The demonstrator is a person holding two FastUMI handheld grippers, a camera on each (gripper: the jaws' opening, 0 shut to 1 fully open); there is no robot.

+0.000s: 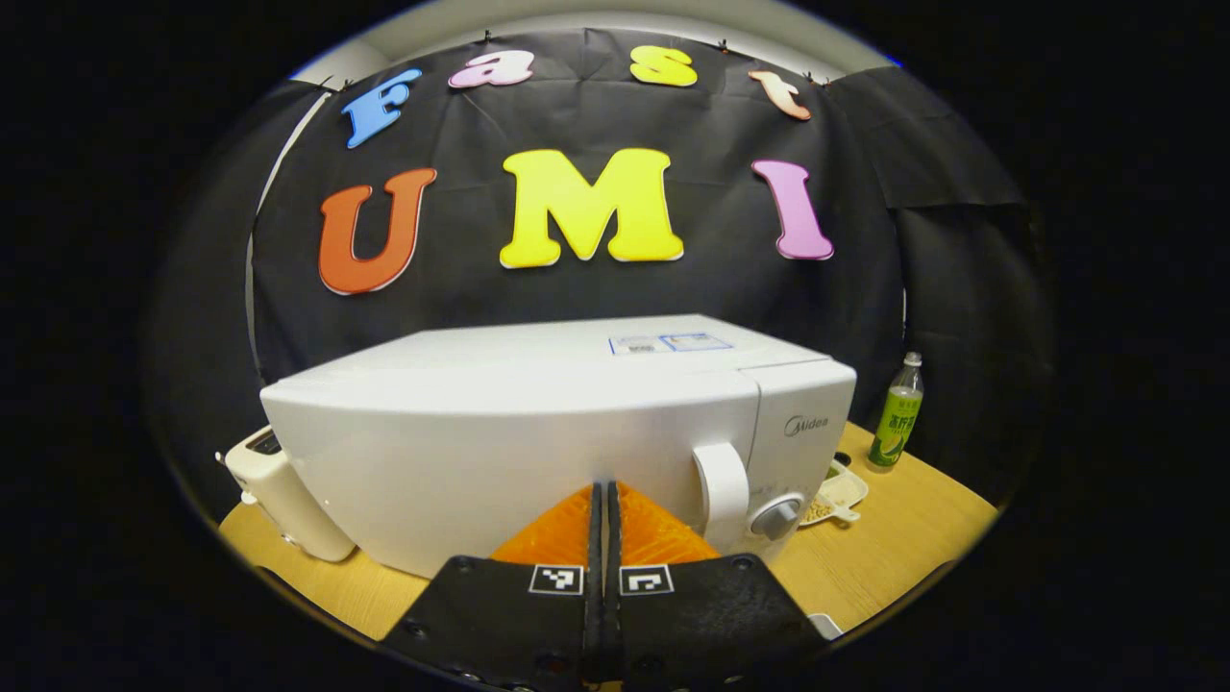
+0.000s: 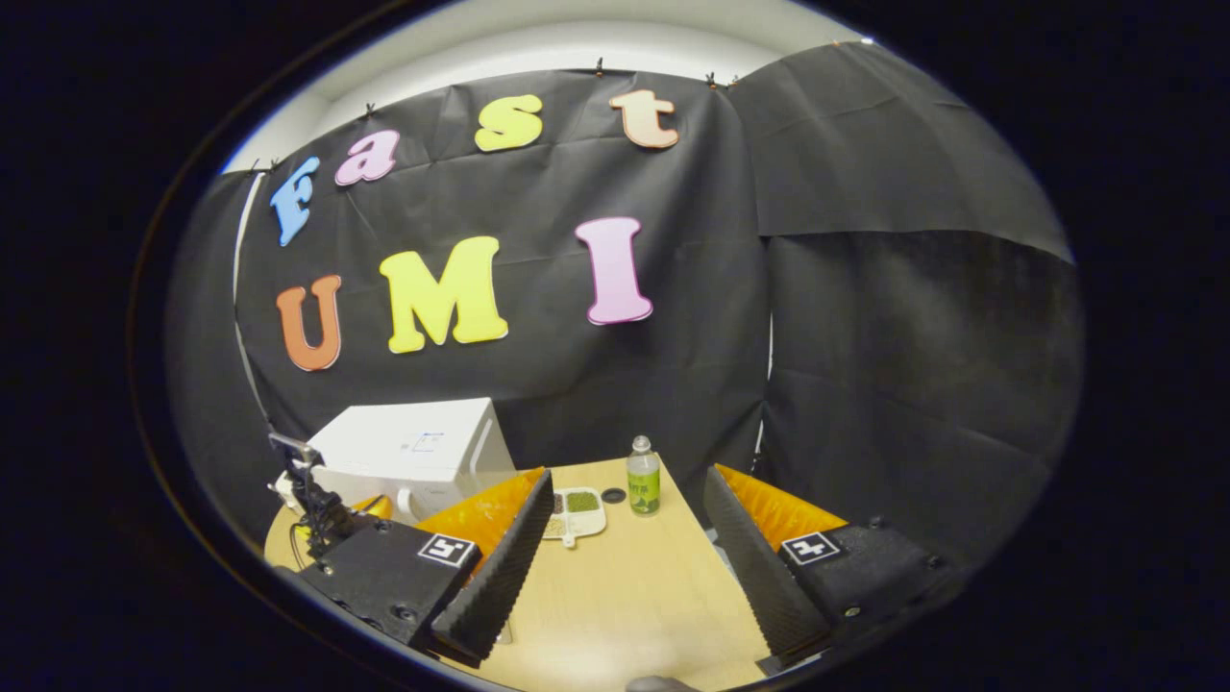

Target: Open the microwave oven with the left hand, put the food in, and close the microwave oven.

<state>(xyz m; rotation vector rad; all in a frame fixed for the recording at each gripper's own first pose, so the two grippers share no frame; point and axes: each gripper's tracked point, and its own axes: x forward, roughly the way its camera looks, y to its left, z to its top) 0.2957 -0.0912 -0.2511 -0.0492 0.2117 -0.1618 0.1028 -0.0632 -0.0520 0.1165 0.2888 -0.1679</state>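
Left gripper view: my left tool [image 1: 605,500], its two black fingers with orange backing pressed together with nothing between them, points at the front of the white box-shaped microwave oven [image 1: 538,432], whose door is closed. The oven's white curved door handle [image 1: 723,492] and grey round knob [image 1: 776,517] lie just right of the fingertips. The oven stands on the light wooden table [image 1: 894,538]. A cream toaster [image 1: 283,505] sits just beside its left end. To its right lie a white compartment tray of food [image 1: 838,495] and, farther back, a green plastic bottle [image 1: 897,415], upright.

Right gripper view: my right tool [image 2: 625,519] is spread wide and empty above the table [image 2: 625,596]. Between its fingers I see the food tray [image 2: 575,511], holding green and pale grains, just beside the bottle [image 2: 643,478], with a small dark cap [image 2: 613,496] between them. The oven [image 2: 413,450] stands at far left.
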